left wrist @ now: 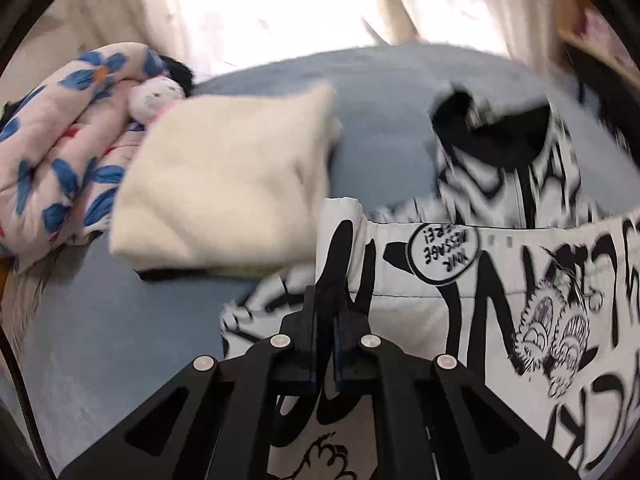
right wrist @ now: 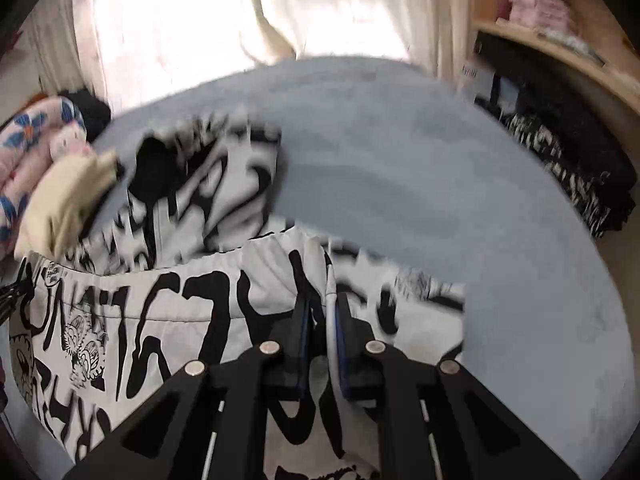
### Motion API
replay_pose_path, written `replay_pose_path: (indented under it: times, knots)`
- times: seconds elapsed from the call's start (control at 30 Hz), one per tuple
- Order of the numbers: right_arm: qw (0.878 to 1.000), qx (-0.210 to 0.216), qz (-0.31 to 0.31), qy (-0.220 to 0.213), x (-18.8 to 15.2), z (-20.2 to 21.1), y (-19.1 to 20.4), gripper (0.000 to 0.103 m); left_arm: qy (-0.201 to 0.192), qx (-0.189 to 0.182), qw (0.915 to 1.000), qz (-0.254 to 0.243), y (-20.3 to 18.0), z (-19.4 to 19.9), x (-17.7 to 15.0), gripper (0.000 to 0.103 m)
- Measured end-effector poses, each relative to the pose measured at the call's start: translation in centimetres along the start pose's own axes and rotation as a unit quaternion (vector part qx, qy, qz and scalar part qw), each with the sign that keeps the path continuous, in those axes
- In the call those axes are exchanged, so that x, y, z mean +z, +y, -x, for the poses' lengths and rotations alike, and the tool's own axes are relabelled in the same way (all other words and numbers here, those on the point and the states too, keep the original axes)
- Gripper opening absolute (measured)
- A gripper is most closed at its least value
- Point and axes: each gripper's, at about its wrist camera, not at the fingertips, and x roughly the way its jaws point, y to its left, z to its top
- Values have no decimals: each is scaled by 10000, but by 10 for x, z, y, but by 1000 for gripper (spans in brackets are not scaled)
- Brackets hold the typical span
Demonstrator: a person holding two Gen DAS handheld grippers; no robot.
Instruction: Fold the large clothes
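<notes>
Black-and-white graffiti-print garment (left wrist: 500,280) spread partly over a blue-grey bed (left wrist: 384,92), its near hem raised, its far collar end still lying flat. Left hand-held gripper (left wrist: 326,304) clamped on the hem's left corner, cloth pinched between closed jaws; right hand-held gripper (right wrist: 322,312) likewise clamped on a fold of the same hem, a white edge visible between the pads. Folded cream garment (left wrist: 228,184) just beside the printed one on the left, touching a flower-print quilt (left wrist: 60,132) and a small plush toy (left wrist: 156,94); dark clothes (right wrist: 576,184) at the bed's right edge, below a wooden shelf (right wrist: 560,48). Probable risks from here: thin pinch on either corner slipping under the weight of the hanging cloth, dropping one side and skewing the fold; uneven carry of the two corners, leaving a slanted crease; swept hem catching the cream garment and dragging it out of its fold. Motion blur limits finer reading of the far end.
</notes>
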Motion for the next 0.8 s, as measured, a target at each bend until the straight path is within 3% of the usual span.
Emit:
replay_pose_path:
  times: [0.1,0.2,0.4,0.57,0.63,0.7,0.8]
  knots:
    - [9998,-40,-142,-126,20,-14,5,11,-235,106,9995,174,5,-2,17,4]
    - [9996,-118,-250,-78,30,-43,10,11,-198,263,9992,240,-2,-32,26,4]
    - [9948,-531,3,872,5,-137,18,11,261,408,9987,157,-18,-106,-3,4]
    - [9953,-557,9,795,-1,-139,14,15,227,227,9989,343,-14,-121,-15,6]
    - [9947,-586,-16,843,1,-135,13,24,241,133,9988,407,-10,-120,-14,8]
    - [9930,-760,-31,898,5,-126,16,31,285,-8,9982,531,-2,-114,-13,13]
    - [9916,-1015,-8,803,9,-102,22,31,269,-46,9973,682,9,-95,-9,17]
